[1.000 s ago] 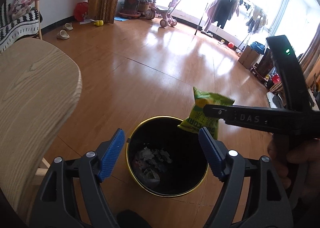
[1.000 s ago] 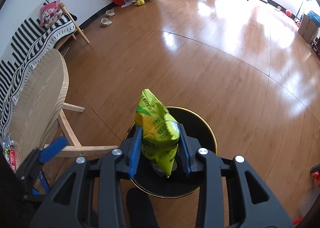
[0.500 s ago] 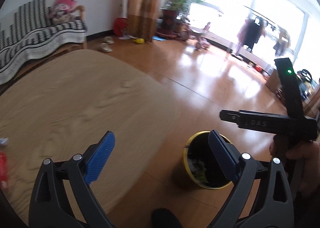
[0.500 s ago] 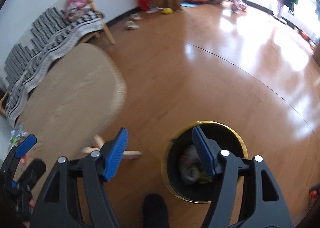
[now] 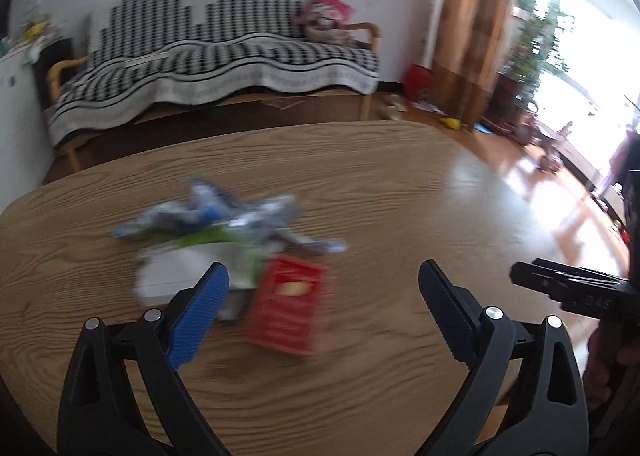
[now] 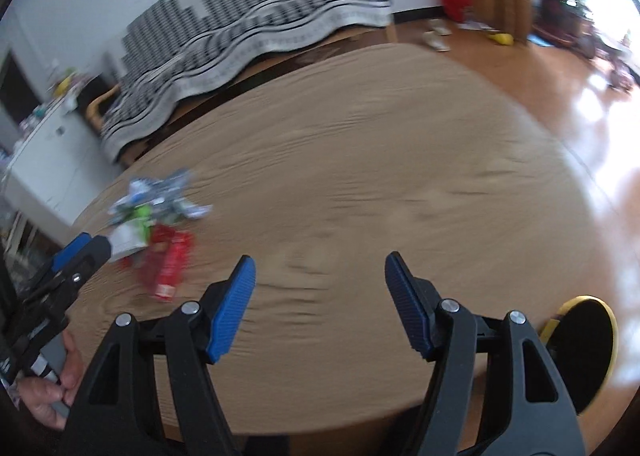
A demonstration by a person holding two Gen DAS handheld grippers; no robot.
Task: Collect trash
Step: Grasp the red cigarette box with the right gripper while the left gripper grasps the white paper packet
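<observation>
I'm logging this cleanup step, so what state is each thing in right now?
left gripper: open, empty, jaws just opened wider.
right gripper: open, empty, jaws just opened.
red wrapper: lying flat on the table, untouched.
white-and-green packet: on the table beside the red one.
crumpled silver-blue wrappers: piled behind them.
table: trash still on it.
bin: on the floor, uncovered.
</observation>
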